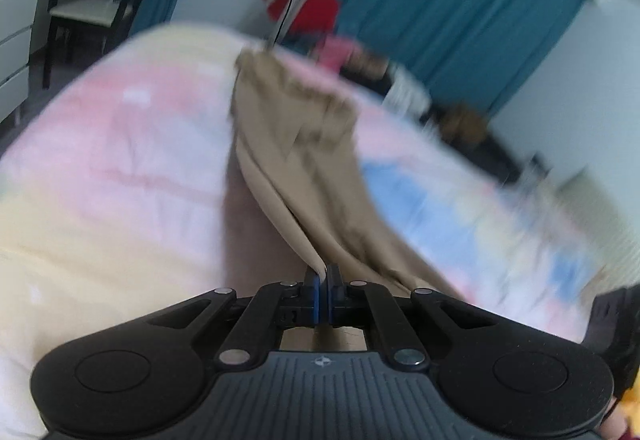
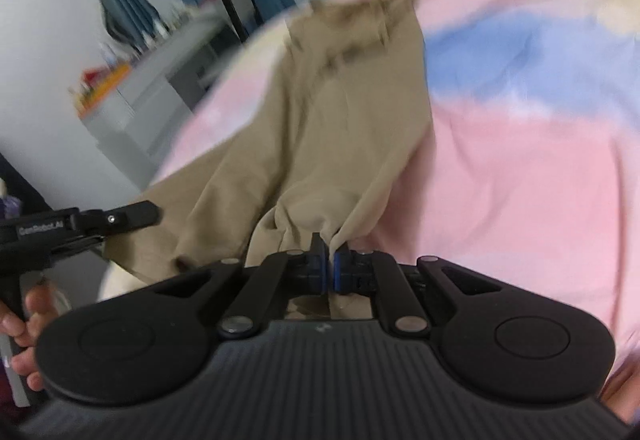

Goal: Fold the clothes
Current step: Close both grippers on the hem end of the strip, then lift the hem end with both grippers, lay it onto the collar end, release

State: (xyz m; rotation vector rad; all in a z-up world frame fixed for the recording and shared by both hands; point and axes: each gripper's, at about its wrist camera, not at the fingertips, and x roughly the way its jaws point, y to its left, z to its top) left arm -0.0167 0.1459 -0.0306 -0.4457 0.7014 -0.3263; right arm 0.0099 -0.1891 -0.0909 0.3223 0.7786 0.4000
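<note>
Beige garment (image 1: 296, 143) stretching away from you, long axis running far – left gripper (image 1: 322, 276) and right gripper (image 2: 329, 258) both clamping its near edge.

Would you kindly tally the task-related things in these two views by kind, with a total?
Grippers: 2, the left gripper and the right gripper, each with jaws shut on the tan cloth.
Tan garments: 1, the tan garment.
Pastel bedspreads: 1, the pink, blue and cream bedspread under it.
Total: 4
</note>
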